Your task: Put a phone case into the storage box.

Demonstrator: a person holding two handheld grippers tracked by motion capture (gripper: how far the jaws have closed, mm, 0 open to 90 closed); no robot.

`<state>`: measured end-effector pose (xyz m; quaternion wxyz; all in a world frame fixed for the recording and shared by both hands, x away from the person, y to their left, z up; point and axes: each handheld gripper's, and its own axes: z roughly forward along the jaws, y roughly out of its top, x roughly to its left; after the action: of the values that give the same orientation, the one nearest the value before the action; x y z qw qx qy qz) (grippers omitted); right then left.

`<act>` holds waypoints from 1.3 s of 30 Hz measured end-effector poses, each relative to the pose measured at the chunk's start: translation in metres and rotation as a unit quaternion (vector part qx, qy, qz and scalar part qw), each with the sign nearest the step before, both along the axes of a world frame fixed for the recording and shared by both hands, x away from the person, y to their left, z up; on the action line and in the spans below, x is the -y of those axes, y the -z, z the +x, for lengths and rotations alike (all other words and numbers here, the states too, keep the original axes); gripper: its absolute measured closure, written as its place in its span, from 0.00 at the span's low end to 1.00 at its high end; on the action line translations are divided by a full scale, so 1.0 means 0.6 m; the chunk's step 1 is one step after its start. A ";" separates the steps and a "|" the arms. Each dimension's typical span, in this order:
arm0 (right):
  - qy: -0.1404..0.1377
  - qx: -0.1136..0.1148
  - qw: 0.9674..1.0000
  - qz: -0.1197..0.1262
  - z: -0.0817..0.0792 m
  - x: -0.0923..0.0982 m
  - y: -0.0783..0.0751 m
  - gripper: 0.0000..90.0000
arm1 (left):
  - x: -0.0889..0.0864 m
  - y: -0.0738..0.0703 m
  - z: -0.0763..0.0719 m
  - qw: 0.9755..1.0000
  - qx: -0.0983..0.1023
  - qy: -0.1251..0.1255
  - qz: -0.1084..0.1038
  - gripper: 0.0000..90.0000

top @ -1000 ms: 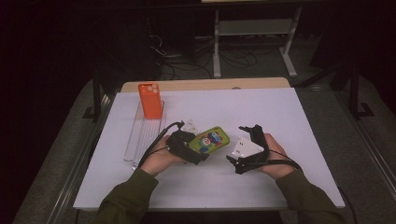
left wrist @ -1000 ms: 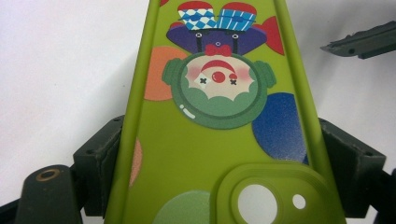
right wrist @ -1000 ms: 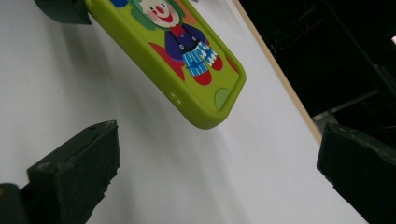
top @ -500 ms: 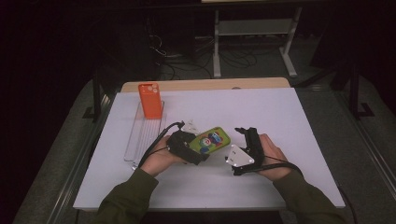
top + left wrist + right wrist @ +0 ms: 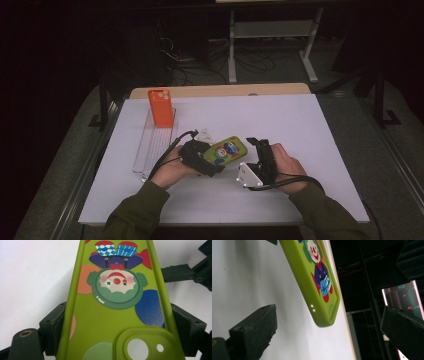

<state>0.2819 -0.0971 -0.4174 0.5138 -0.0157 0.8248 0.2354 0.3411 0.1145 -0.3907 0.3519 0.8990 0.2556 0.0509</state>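
Case: green phone case [image 5: 224, 152] printed with a clown, held above the white table [image 5: 300, 130] between the two grippers, camera-cutout end toward the left one.
Left gripper: left gripper [image 5: 202, 159] is clamped across the case's two long edges near the camera cutout, as the left gripper view shows [image 5: 117, 315].
Right gripper: right gripper [image 5: 256, 150] has its jaws spread wide, nothing between them; the free end of the case [image 5: 322, 290] hangs just ahead of them.
Handling: likely light, thin and flexible, a soft shell that would bow under a hard squeeze; its smooth surface may slip.
Where to hold: rims of the long edges, stiffer than the flat back; the right jaws would best take the free end across its width.
Nearby: orange case [image 5: 160, 107] stands on a clear rack [image 5: 152, 145], well apart.
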 end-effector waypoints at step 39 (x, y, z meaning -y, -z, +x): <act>-0.020 0.112 0.990 -0.082 -0.026 -0.037 0.041 0.63 | 0.011 -0.006 -0.006 1.000 0.003 0.028 0.004 0.17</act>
<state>0.2664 -0.0747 -0.4419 0.5951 -0.1006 0.7782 0.1737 0.3373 0.1081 -0.3870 0.3507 0.9070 0.2288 0.0443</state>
